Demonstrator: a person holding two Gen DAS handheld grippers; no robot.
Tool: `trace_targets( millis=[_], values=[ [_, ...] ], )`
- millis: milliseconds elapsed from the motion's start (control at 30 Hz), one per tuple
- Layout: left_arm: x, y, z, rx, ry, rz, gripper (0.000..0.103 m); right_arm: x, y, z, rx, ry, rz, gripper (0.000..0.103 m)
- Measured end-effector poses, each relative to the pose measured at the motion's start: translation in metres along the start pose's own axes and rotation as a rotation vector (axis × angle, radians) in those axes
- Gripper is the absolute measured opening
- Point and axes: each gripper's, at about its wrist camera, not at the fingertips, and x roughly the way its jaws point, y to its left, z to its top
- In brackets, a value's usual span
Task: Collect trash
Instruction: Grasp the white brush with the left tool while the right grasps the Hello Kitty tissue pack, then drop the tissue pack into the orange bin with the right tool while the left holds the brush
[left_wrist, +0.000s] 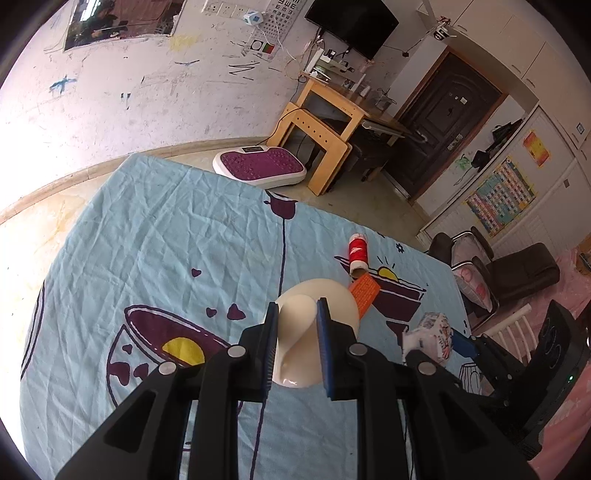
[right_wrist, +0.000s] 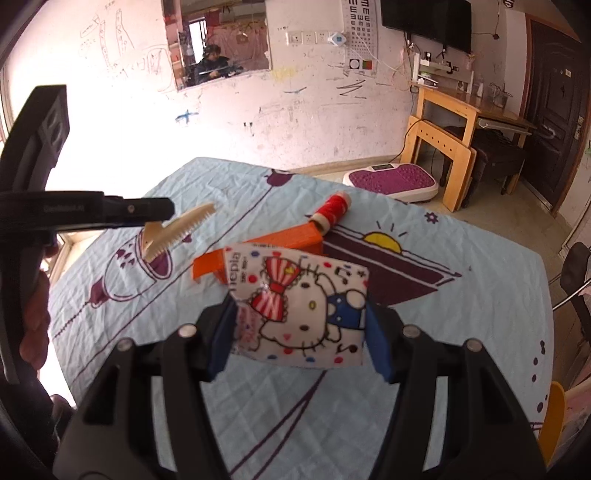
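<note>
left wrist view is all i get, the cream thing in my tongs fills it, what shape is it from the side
Observer: In the right wrist view the cream piece in the left tongs is thin, with a toothed edge like a comb.
Operator: what is the right one on
Observer: The right tongs straddle a tissue pack printed with a cartoon cat and a red bow, a pad against each side.
Operator: and the orange bit behind my piece
Observer: A long orange box, lying flat just behind that pack.
</note>
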Motion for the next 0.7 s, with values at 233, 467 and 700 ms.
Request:
trace_targets(
  millis=[233, 467, 700],
  values=[
    [-0.004, -0.019, -0.002, 0.038, -0.005, 0.016, 0.017, -0.057, -0.080, -0.017, 0.173, -0.125, -0.085, 0.058],
    [-0.005, -0.054, -0.004, 0.093, -0.008, 0.016, 0.017, -0.100, -0.204, -0.088, 0.412, -0.125, -0.314, 0.058],
    [-0.003, -0.094, -0.007, 0.159, -0.005, 0.018, 0.017, -0.085, -0.285, -0.167, 0.610, -0.010, -0.409, 0.062]
  ],
)
